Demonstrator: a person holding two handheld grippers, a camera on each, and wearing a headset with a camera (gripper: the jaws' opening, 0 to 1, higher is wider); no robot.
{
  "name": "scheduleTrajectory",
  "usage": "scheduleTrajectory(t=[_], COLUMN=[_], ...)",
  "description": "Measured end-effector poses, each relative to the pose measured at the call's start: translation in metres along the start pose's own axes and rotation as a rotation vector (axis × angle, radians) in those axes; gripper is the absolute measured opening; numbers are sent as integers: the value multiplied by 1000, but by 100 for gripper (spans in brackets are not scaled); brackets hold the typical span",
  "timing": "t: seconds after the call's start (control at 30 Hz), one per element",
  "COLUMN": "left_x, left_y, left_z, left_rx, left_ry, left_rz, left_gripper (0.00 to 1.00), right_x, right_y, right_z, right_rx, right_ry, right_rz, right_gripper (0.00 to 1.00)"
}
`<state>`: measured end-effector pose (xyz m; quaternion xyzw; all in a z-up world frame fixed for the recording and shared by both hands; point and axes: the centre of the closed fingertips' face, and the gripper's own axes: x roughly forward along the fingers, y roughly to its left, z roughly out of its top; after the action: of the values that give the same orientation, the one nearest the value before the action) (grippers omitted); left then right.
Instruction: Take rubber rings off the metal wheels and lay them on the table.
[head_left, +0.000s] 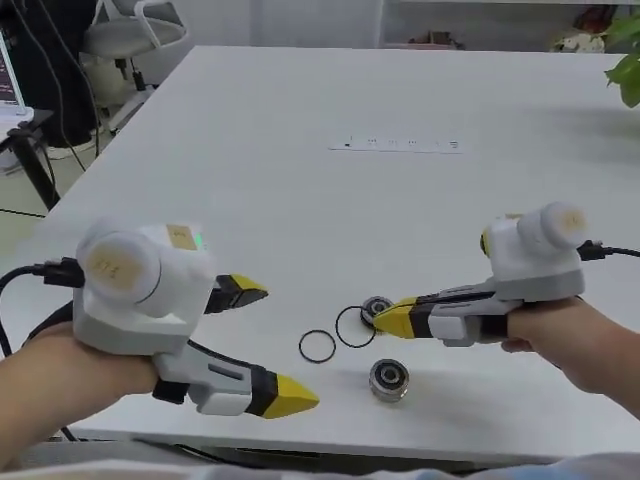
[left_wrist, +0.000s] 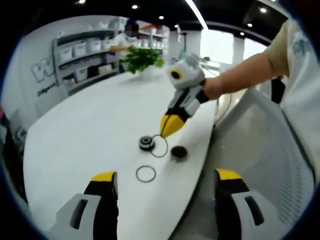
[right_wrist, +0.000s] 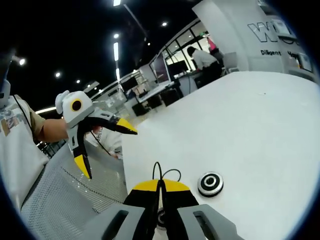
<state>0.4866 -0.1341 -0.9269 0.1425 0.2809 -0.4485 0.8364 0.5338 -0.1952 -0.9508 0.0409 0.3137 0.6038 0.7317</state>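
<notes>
the right hand-held gripper (head_left: 384, 318) is pinched shut on a thin rubber ring (head_left: 354, 328), right beside one metal wheel (head_left: 377, 307). the left hand-held gripper (head_left: 285, 347) hangs wide open, empty. a second ring (head_left: 317, 346) already lies on the bench (head_left: 300, 180); whether the nearer wheel (head_left: 389, 379) carries one, i can't tell.

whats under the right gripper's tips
A metal wheel sits on the table there, partly covered by the shut right gripper, which pinches a rubber ring. The wheel's near side is hidden, so any contact with the ring is unclear.
</notes>
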Motion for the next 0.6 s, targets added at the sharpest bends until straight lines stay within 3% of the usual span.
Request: scheduleTrajectory(t=[0.23, 0.6], left_x=[-7, -12], left_y=[4, 8], left_z=[-5, -7], left_rx=[-19, -37], left_ry=[-2, -4], left_rz=[19, 43], left_gripper=[83, 90], right_x=[11, 27], right_y=[1, -7], right_z=[5, 0], right_rx=[2, 48], right_ry=[3, 15], right_rz=[9, 3], right_gripper=[0, 0])
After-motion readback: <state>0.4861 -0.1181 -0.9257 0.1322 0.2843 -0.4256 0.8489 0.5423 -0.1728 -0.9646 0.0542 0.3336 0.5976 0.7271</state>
